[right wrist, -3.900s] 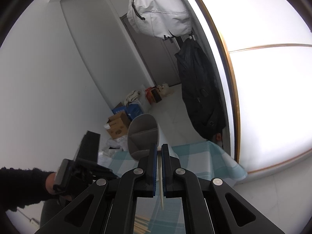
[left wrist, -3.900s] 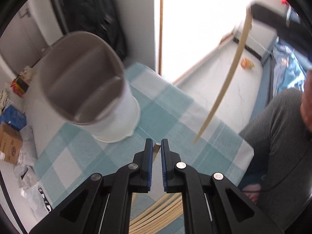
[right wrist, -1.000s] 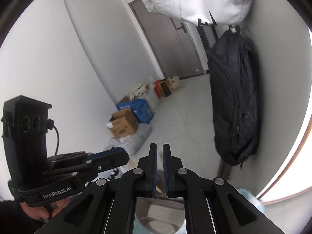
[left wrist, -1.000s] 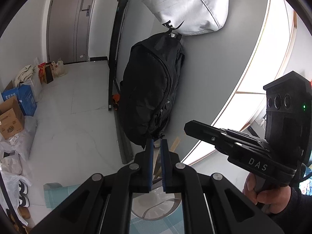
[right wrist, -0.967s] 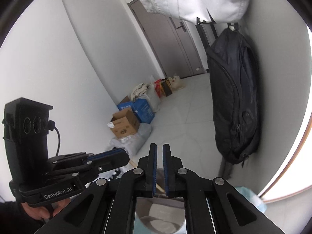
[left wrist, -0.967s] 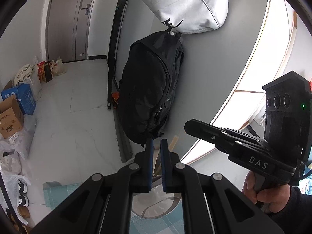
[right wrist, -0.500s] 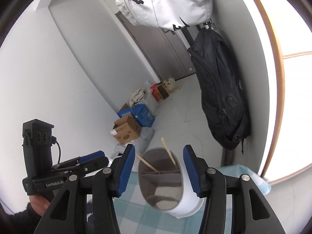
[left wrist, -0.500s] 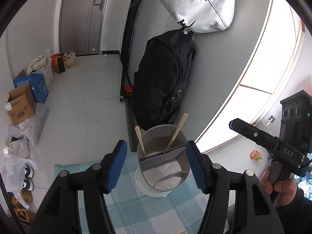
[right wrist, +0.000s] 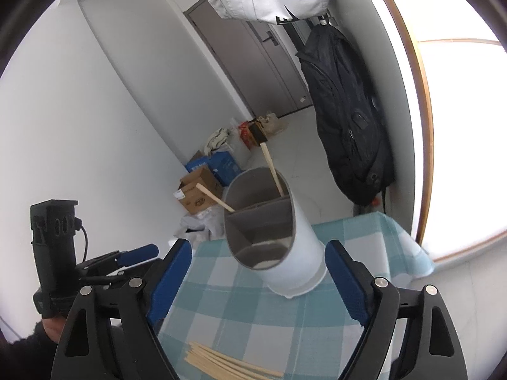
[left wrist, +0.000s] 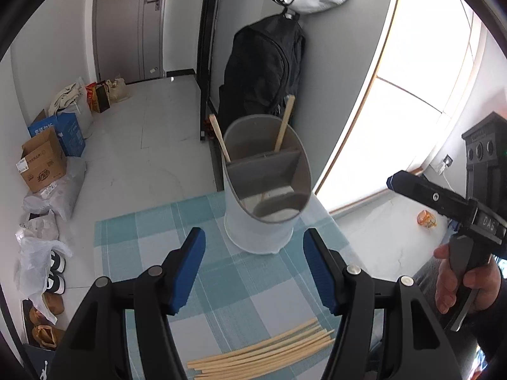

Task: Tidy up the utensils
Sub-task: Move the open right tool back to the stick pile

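Both my grippers, left gripper (left wrist: 253,272) and right gripper (right wrist: 258,280), are opening wide, empty, short of the holder (left wrist: 264,190); I'm judging the next chopsticks (left wrist: 263,356) need pinching.

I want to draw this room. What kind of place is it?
Probably the entrance hall of a home: backpacks hang by a door, shoes sit along the wall, and a small table with a checked cloth stands there.

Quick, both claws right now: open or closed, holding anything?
Left claw: open, jaws just opened, nothing between them.
Right claw: open wide, jaws just opened, empty; the holder stands beyond it.
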`<state>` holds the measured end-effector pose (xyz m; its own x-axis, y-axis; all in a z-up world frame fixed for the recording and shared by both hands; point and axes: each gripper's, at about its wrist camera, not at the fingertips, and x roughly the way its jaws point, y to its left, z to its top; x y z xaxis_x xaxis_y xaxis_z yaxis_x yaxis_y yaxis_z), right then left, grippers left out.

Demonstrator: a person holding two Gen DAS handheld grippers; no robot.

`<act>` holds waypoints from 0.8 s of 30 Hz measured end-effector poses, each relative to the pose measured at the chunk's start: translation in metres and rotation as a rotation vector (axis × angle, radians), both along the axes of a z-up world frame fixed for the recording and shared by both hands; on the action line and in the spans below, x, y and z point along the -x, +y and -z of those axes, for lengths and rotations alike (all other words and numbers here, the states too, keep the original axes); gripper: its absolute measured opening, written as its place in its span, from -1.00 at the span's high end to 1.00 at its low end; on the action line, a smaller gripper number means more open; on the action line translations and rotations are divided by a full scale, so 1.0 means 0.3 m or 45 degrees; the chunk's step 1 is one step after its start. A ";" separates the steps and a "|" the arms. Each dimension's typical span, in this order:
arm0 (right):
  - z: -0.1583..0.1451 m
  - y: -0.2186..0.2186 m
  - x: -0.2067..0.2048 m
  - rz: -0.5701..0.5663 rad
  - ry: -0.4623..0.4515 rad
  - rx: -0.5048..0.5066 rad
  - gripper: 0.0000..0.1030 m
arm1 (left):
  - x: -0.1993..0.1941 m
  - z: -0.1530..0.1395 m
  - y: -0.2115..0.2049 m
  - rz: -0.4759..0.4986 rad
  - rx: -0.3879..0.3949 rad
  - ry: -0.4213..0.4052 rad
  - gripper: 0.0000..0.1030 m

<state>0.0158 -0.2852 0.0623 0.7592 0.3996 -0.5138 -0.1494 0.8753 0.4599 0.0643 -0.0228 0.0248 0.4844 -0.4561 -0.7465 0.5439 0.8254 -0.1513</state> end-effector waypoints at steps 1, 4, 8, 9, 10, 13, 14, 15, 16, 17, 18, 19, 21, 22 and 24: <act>0.016 0.000 0.012 0.008 0.007 0.007 -0.69 | 0.011 0.022 -0.009 0.024 -0.020 0.019 -0.15; 0.048 -0.007 0.027 0.027 0.029 0.030 -0.69 | 0.050 0.111 -0.056 0.113 -0.103 0.083 -0.15; 0.064 -0.035 0.053 0.075 0.036 0.045 -0.69 | 0.096 0.247 -0.153 0.235 -0.290 0.114 -0.15; 0.068 -0.047 0.060 0.095 0.040 0.045 -0.69 | 0.106 0.272 -0.172 0.266 -0.328 0.113 -0.15; 0.071 -0.062 0.066 0.117 0.048 0.039 -0.69 | 0.116 0.298 -0.192 0.305 -0.372 0.113 -0.15; 0.077 -0.097 0.070 0.151 0.063 0.026 -0.69 | 0.134 0.353 -0.246 0.369 -0.469 0.057 -0.14; 0.078 -0.102 0.075 0.158 0.063 0.024 -0.69 | 0.141 0.367 -0.253 0.394 -0.474 0.080 -0.14; 0.079 -0.112 0.081 0.161 0.063 0.025 -0.69 | 0.145 0.378 -0.265 0.430 -0.484 0.103 -0.13; 0.079 -0.117 0.087 0.159 0.062 0.028 -0.69 | 0.152 0.383 -0.279 0.455 -0.502 0.098 -0.13; 0.078 -0.124 0.092 0.158 0.059 0.034 -0.69 | 0.159 0.388 -0.297 0.491 -0.531 0.086 -0.13; 0.079 -0.128 0.095 0.157 0.059 0.040 -0.69 | 0.164 0.391 -0.307 0.504 -0.547 0.084 -0.13; 0.081 -0.132 0.097 0.153 0.061 0.046 -0.69 | 0.163 0.395 -0.316 0.518 -0.555 0.095 -0.13; 0.086 -0.137 0.105 0.150 0.067 0.052 -0.69 | 0.161 0.405 -0.321 0.526 -0.551 0.121 -0.12; 0.089 -0.141 0.108 0.151 0.072 0.052 -0.69 | 0.156 0.410 -0.325 0.525 -0.562 0.128 -0.11; 0.092 -0.148 0.112 0.148 0.079 0.044 -0.69 | 0.153 0.428 -0.323 0.530 -0.585 0.145 -0.11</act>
